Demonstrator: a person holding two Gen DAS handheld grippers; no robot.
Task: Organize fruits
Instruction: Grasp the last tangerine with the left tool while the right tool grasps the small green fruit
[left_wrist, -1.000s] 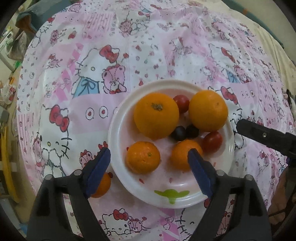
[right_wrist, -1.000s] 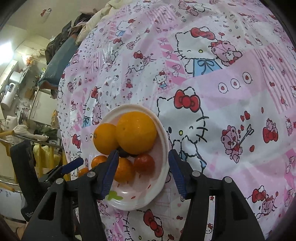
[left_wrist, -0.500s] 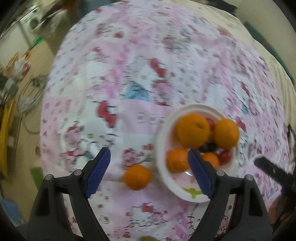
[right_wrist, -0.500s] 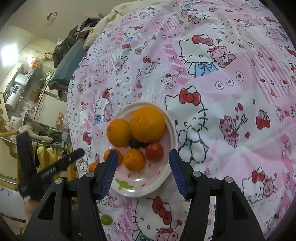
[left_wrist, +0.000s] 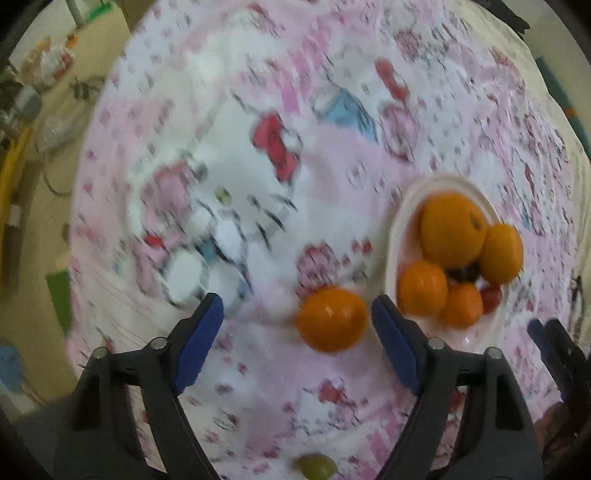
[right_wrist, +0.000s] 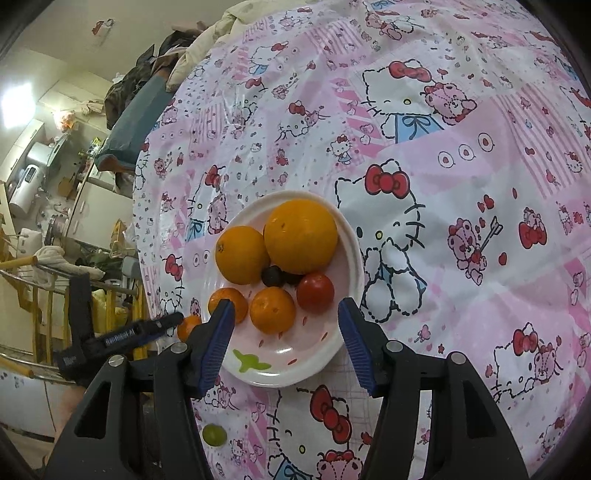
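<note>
A white plate (right_wrist: 347, 243) holds two large oranges (right_wrist: 301, 234), two small mandarins (right_wrist: 272, 310), a red tomato (right_wrist: 315, 292) and dark grapes (right_wrist: 272, 276). The plate also shows at the right of the blurred left wrist view (left_wrist: 399, 221). A loose mandarin (left_wrist: 331, 318) lies on the cloth left of the plate, between my left gripper's (left_wrist: 297, 325) open jaws, nearer the right one. It also shows in the right wrist view (right_wrist: 187, 326). My right gripper (right_wrist: 284, 328) is open and empty over the plate's near rim. A green grape (right_wrist: 214, 434) lies near the table's front edge.
The round table wears a pink Hello Kitty cloth (right_wrist: 461, 184). The green grape also shows at the bottom of the left wrist view (left_wrist: 316, 466). Beyond the table's left edge are room clutter and a drying rack (right_wrist: 33, 280). The right gripper's tip (left_wrist: 554, 343) shows at the left wrist view's right.
My left gripper has swung left off the plate and now brackets the loose mandarin. The right gripper has drawn back a little, so the plate sits higher and fuller in its view.
</note>
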